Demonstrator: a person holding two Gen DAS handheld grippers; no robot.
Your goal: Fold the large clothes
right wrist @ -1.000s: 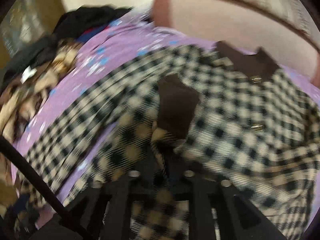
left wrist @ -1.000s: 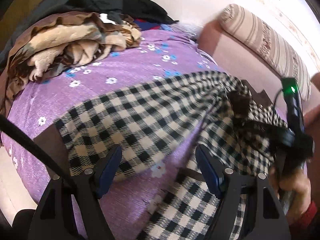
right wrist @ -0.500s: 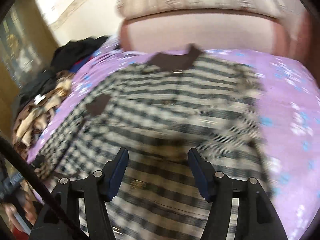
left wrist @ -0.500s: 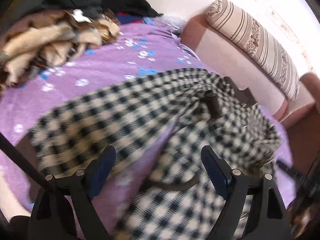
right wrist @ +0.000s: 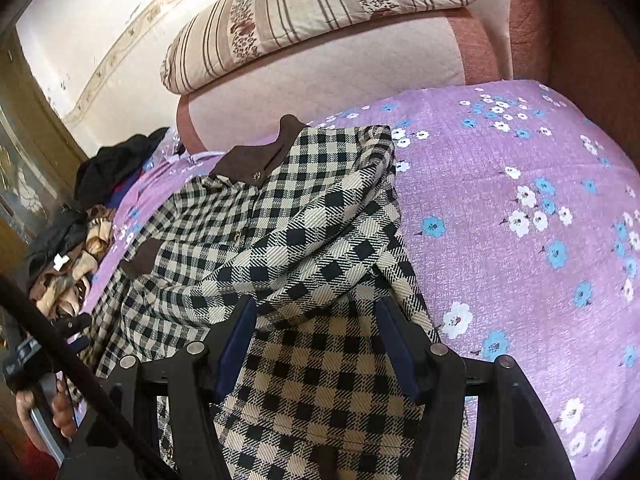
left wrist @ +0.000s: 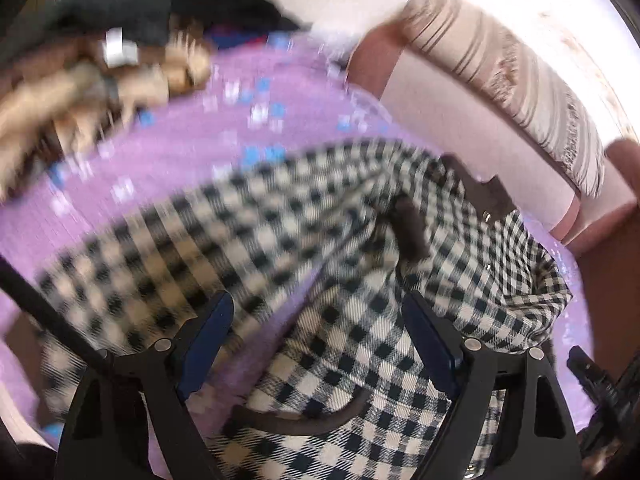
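A black and cream checked coat (right wrist: 288, 232) with a brown collar (right wrist: 256, 160) lies on a purple flowered bedsheet (right wrist: 520, 208). Its right side is folded over onto the body. In the left wrist view the coat (left wrist: 360, 280) spreads across the sheet, with one sleeve stretched out to the left. My left gripper (left wrist: 320, 332) is open above the coat's lower part, holding nothing. My right gripper (right wrist: 316, 332) is open over the folded edge, with cloth lying between the jaws but not pinched.
A pile of brown, tan and black clothes (left wrist: 100, 64) lies at the far left of the bed. A striped cushion (right wrist: 304, 12) rests on the pink headboard (right wrist: 320, 76). A dark wooden wardrobe (right wrist: 24, 140) stands at the left.
My right gripper has let go of the coat and pulled back; the coat's right side now lies folded over. My left gripper has drifted right and stayed open.
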